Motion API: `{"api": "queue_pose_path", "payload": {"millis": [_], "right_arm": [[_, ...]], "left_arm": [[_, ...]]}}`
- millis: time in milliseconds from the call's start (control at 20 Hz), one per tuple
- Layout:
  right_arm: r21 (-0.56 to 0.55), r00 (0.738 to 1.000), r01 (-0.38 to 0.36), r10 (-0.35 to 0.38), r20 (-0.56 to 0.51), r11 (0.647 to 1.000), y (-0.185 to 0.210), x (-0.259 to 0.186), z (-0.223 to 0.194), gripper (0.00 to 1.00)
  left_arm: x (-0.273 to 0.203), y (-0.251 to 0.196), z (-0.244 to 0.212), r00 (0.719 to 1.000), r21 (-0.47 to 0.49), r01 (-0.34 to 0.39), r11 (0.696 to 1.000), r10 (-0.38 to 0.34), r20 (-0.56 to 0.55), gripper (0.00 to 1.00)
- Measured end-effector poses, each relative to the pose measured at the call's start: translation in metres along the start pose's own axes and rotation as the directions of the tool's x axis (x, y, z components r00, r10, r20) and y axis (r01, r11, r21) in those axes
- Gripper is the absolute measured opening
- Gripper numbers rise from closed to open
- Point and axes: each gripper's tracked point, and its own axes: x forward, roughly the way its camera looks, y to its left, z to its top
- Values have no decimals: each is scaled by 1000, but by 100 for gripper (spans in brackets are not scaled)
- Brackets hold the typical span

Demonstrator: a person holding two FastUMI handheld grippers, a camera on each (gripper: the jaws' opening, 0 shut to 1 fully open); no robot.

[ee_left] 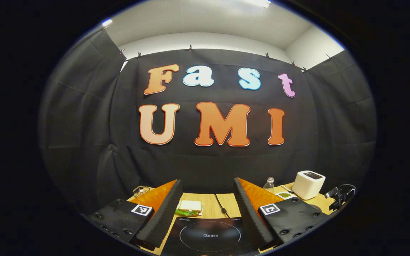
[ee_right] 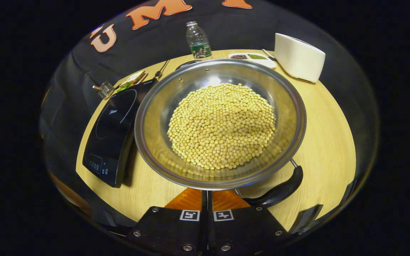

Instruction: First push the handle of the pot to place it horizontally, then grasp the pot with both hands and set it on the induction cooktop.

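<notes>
A: Steel, shiny and round: the wide metal pot (ee_right: 219, 124) heaped with yellow beans (ee_right: 222, 126) sits on the pale wooden table (ee_right: 327, 135), just past the right gripper (ee_right: 206, 199) in the right gripper view. That gripper's fingers are pressed together with nothing between them, right at the pot's near rim.

B: And its handle?

A: The black curved handle (ee_right: 279, 190) juts from the near right rim, lying low beside the gripper's fingers. The flat black induction cooktop (ee_right: 112, 131) lies to the pot's left, touching or nearly so (I cannot tell which).

B: Farther back?

A: A clear plastic bottle (ee_right: 198, 44), a white boxy appliance (ee_right: 299, 57), and a small white dish (ee_right: 253, 58) of seasonings.

B: The left gripper view?

A: The left gripper (ee_left: 206, 209) is spread wide, holding nothing, with the cooktop (ee_left: 210, 236) directly below. Beyond it lies a sandwich (ee_left: 189, 208) on the table (ee_left: 208, 204), a small wire basket (ee_left: 141, 191) at far left, then the bottle (ee_left: 269, 185) and appliance (ee_left: 308, 184) at right.
</notes>
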Motion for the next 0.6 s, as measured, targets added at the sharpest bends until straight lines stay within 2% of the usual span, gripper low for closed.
{"api": "queue_pose_path", "payload": {"millis": [350, 500, 600], "right_arm": [[38, 998, 54, -54, -11, 998, -38, -1, 13, 0], [52, 995, 105, -105, -4, 993, -62, -7, 22, 0], [43, 992, 130, -129, -9, 991, -73, -8, 25, 0]], "left_arm": [[14, 5, -13, 999, -2, -11, 1000, 11, -30, 95], [18, 10, -16, 999, 3, -20, 1000, 20, -41, 93], [19, 12, -18, 999, 0, -21, 1000, 21, -44, 95]]}}
